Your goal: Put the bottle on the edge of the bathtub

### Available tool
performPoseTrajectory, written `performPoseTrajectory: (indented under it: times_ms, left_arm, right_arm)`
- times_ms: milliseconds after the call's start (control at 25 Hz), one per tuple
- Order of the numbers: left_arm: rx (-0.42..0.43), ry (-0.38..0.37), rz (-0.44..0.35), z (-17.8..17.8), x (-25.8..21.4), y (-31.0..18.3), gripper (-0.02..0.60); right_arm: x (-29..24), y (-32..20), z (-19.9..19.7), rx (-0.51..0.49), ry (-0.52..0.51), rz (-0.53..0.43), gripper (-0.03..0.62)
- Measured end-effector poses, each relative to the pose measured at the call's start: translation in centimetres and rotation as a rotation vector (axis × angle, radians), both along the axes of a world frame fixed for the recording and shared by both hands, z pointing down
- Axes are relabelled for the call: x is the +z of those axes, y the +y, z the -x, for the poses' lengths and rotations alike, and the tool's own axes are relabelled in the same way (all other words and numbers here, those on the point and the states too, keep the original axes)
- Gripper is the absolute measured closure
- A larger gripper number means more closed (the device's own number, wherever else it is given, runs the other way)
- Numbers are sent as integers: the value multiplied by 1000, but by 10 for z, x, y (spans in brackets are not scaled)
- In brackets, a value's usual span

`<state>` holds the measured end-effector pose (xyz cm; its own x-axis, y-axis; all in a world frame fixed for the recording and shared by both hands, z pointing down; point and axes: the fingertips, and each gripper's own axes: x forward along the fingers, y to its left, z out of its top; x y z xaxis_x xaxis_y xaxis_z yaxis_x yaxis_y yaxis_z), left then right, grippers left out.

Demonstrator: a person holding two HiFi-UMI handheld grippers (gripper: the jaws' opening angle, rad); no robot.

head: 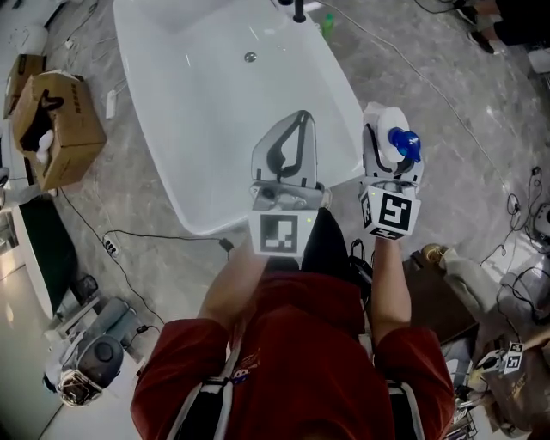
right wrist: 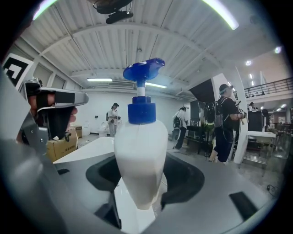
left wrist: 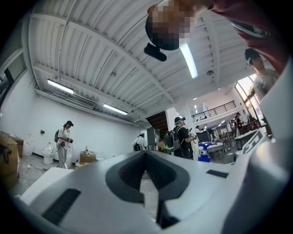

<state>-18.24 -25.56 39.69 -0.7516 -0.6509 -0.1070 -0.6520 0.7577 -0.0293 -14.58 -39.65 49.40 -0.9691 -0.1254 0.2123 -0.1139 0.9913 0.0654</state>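
A white bottle (head: 392, 120) with a blue pump head stands upright between the jaws of my right gripper (head: 387, 131), which is shut on its body. In the right gripper view the bottle (right wrist: 139, 151) fills the middle, pump pointing up. It hangs over the floor just right of the white bathtub (head: 342, 86), close to its right rim. My left gripper (head: 300, 118) is held over the tub's near end, its jaws shut with nothing between them. In the left gripper view the left gripper (left wrist: 147, 154) shows its tips meeting.
A cardboard box (head: 57, 125) sits on the floor left of the tub. A black faucet (head: 299, 10) and a green item (head: 327, 24) are at the tub's far end. Cables cross the marble floor. Several people stand in the hall beyond.
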Motion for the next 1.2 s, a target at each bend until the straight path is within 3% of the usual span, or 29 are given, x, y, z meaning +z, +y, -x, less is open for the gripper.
performPoseTrajectory:
  times_ms: [360, 1200]
  left_arm:
    - [-56, 34, 7, 7, 51, -1, 565]
    - [-61, 157, 60, -4, 166, -15, 565]
  right_arm:
    - [81, -5, 18, 0, 58, 35, 329]
    - [219, -34, 44, 37, 184, 89, 329]
